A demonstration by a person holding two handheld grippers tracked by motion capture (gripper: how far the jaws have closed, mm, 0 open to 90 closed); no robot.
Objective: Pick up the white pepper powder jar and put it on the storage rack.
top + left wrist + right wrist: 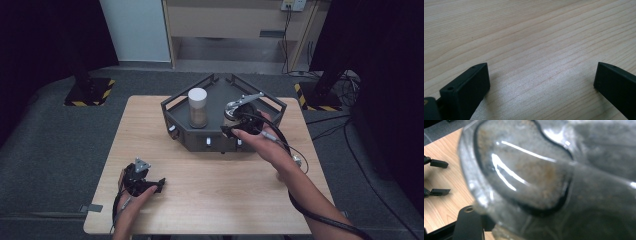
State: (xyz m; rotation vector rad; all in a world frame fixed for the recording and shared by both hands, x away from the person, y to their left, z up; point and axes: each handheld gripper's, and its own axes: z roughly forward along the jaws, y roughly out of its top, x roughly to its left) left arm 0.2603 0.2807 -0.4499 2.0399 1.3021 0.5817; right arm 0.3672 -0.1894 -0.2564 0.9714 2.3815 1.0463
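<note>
Dim room with a lit table (210,180), while the right gripper view is blurred (white glare streaks across it).

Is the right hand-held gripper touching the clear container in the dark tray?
Touching. The right gripper view shows the clear container pressed right up against the right hand-held gripper; the high view shows it closed at the container in the dark tray.

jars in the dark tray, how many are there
2. The white-capped jar stands in the left part of the dark tray. The metal-lidded jar stands right of it, at the right gripper. The hand could hide something smaller behind it.
</note>
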